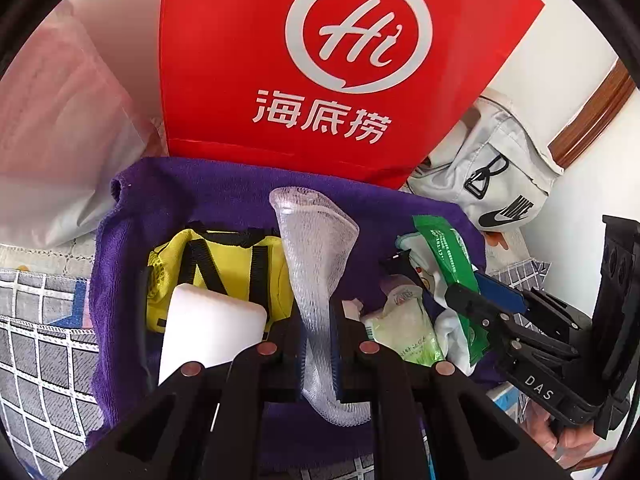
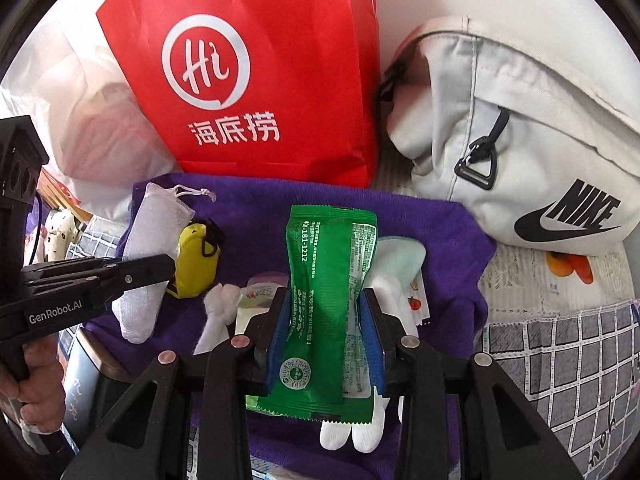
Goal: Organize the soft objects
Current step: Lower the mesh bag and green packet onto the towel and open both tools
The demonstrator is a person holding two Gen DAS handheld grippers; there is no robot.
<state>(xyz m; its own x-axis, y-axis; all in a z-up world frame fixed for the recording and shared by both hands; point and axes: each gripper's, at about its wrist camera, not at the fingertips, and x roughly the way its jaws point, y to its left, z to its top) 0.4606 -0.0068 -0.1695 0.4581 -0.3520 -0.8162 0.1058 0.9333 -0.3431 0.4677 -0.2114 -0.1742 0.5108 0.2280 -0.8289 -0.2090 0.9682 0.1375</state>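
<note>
Both grippers low over purple towel (image 2: 420,220) on table, each carrying soft item

Left gripper (image 1: 318,344): fingers pinching white mesh pouch (image 1: 316,264), pouch hanging down over towel beside yellow bag (image 1: 224,264) and white sponge (image 1: 208,328)

Right gripper (image 2: 324,332): fingers pinching green packet (image 2: 328,292) at its middle, above white socks (image 2: 352,432)

Step in hand, likely: setting down or gathering items on towel

Next move calls for picking clear spot, or red paper bag (image 2: 256,80) behind, then releasing without disturbing pile
</note>
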